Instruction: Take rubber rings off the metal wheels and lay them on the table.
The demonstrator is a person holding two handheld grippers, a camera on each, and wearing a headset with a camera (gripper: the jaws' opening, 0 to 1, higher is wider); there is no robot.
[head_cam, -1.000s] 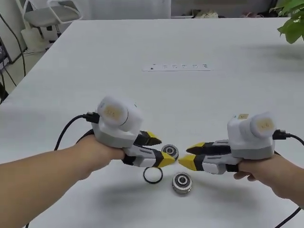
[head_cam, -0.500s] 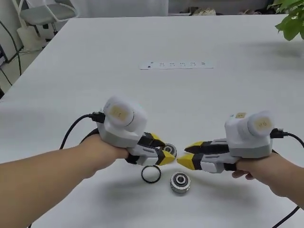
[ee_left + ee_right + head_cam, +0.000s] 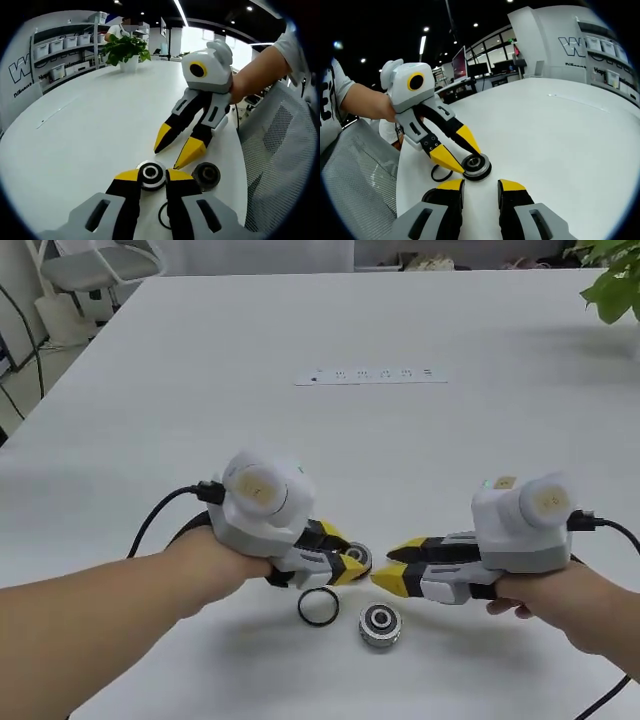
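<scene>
Now the left gripper (image 3: 350,560), open a second ago, pinches the metal wheel (image 3: 151,174) at frame centre. The right gripper (image 3: 384,563) stays open just beside it.

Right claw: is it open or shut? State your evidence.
Open. The right claw shows its two yellow jaw tips apart, with bare table between them and nothing gripped.

We've got a white power strip (image 3: 370,376) lying flat way out past the work, a leafy green plant (image 3: 612,285) poking in at the far right, and an office chair (image 3: 98,270) off at the far left. In the left gripper view we also see shelves (image 3: 62,55) stacked with white bins (image 3: 75,39), plus a grey mesh chair (image 3: 280,150) close by.
</scene>
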